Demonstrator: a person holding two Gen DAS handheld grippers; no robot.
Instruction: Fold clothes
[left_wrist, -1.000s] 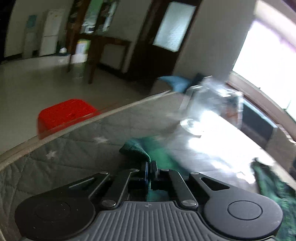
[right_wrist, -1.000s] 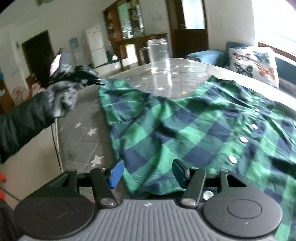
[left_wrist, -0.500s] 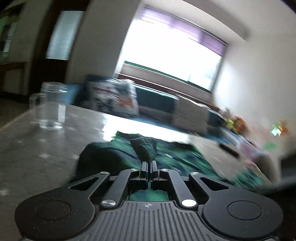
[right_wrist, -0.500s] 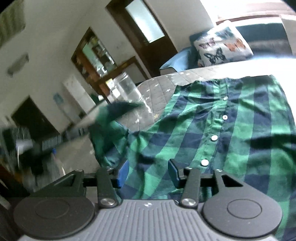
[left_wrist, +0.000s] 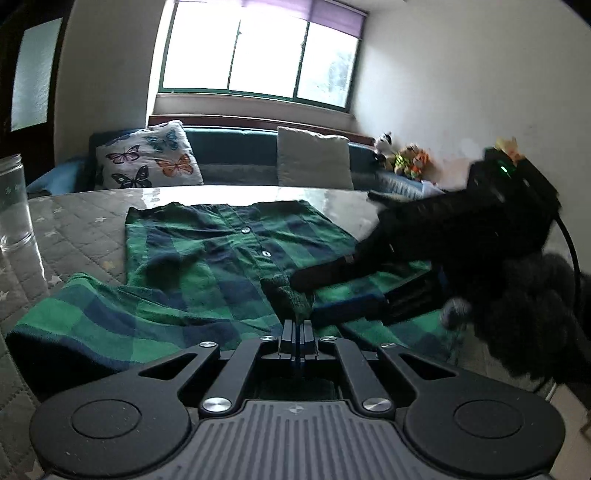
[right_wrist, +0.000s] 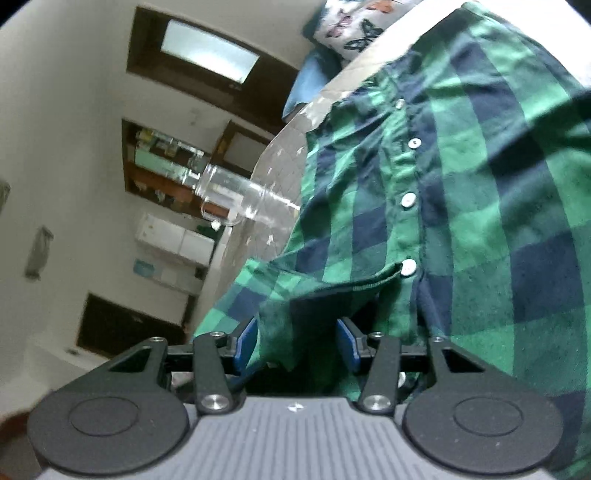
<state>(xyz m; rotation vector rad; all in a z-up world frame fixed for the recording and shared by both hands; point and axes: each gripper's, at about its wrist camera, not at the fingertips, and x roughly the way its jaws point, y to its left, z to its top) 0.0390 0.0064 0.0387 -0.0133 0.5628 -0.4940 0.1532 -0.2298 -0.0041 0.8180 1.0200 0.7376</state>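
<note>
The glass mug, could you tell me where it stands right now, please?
The glass mug stands at the left edge of the left wrist view on the quilted table, left of the green plaid shirt, apart from it.

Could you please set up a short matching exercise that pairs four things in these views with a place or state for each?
Things:
1. left gripper
2. right gripper
3. glass mug
4. butterfly cushion

Places or states:
A. stands on the quilted table top, beside the shirt
B. jaws apart, with shirt cloth lying between them
C. on the sofa under the window
D. jaws pinched together on a bit of cloth from the plaid shirt

Pairs: 1-D, 2-B, 3-A, 4-C
</note>
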